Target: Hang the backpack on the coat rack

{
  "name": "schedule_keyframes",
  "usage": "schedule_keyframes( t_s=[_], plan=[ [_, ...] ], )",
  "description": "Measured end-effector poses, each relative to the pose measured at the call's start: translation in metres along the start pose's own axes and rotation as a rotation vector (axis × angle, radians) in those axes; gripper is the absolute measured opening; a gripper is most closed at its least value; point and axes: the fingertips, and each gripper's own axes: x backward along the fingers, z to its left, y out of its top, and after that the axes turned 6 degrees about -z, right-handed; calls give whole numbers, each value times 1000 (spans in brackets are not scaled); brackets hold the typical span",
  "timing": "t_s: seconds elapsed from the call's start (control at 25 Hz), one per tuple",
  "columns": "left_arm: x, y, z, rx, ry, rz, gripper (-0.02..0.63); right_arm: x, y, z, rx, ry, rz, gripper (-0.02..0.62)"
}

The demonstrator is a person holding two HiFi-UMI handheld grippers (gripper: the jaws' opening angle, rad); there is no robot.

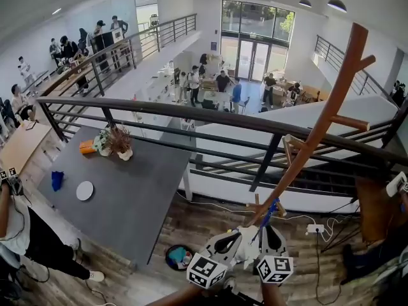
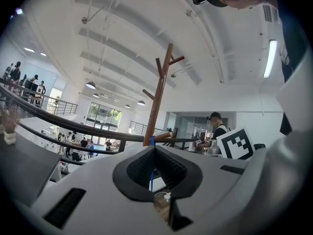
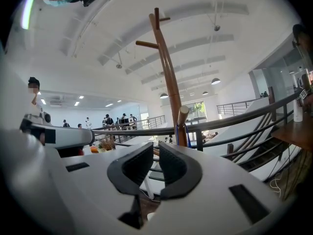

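The wooden coat rack (image 1: 319,126) leans up from the bottom centre of the head view, and both grippers sit at its foot. My left gripper (image 2: 154,150) is shut on a thin blue backpack strap (image 2: 151,177) that runs between its pads, with the rack's pole (image 2: 157,106) right behind. In the right gripper view the blue strap (image 3: 177,132) loops over a low peg (image 3: 182,116) of the rack (image 3: 168,82). My right gripper (image 3: 156,148) is open by a narrow gap with nothing in it, just short of that peg. The backpack's body is hidden below the grippers.
A black metal railing (image 1: 191,113) crosses right behind the rack. Beyond it stands a grey table (image 1: 146,190) with a potted plant (image 1: 120,142) and a white plate (image 1: 85,190). A person (image 1: 22,231) stands at the left edge; several people are farther off.
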Motion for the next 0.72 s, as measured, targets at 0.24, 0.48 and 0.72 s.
schedule_keyframes(
  t_s=[0.24,0.48,0.72],
  plan=[
    [25,1,-11,-5,-48,-14,5,36,2,25,-13,-8,-24,14],
    [41,-2,-22,0,-93,-19,5,61,9,39,-22,-30,-48,14],
    [49,-1,-35,-18,-106,-14,5,78,19,45,-31,-34,-78,12]
  ],
)
